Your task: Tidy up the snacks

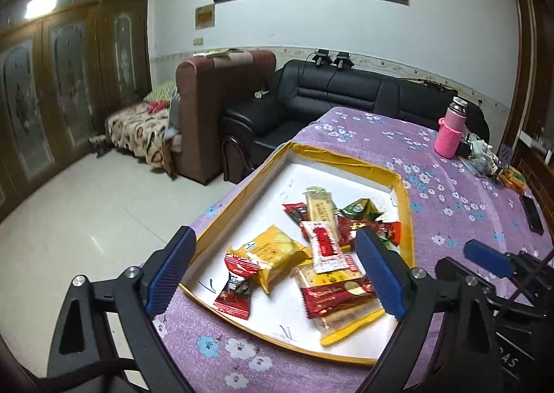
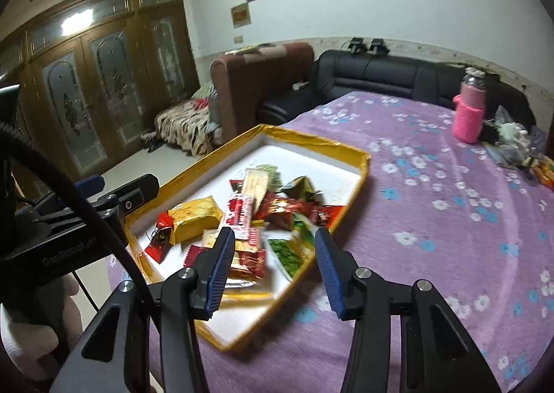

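A shallow yellow-rimmed tray [image 1: 313,149] with a white floor lies on the purple flowered tablecloth and holds several snack packets. Among them are a yellow packet [image 1: 275,256], a red candy [image 1: 235,284], a white and red stick pack [image 1: 325,245] and a red bar [image 1: 337,296]. My left gripper [image 1: 277,271] is open and empty, hovering over the tray's near end. My right gripper [image 2: 273,264] is open and empty above the tray's [image 2: 322,140] near right corner, over a green packet [image 2: 289,254]. The yellow packet [image 2: 197,218] shows there too.
A pink sleeved bottle [image 1: 450,133] stands at the table's far right beside a clutter of small items [image 1: 484,157]. A dark phone [image 1: 531,214] lies near the right edge. A black sofa [image 1: 329,95] and brown armchair [image 1: 207,108] stand behind the table.
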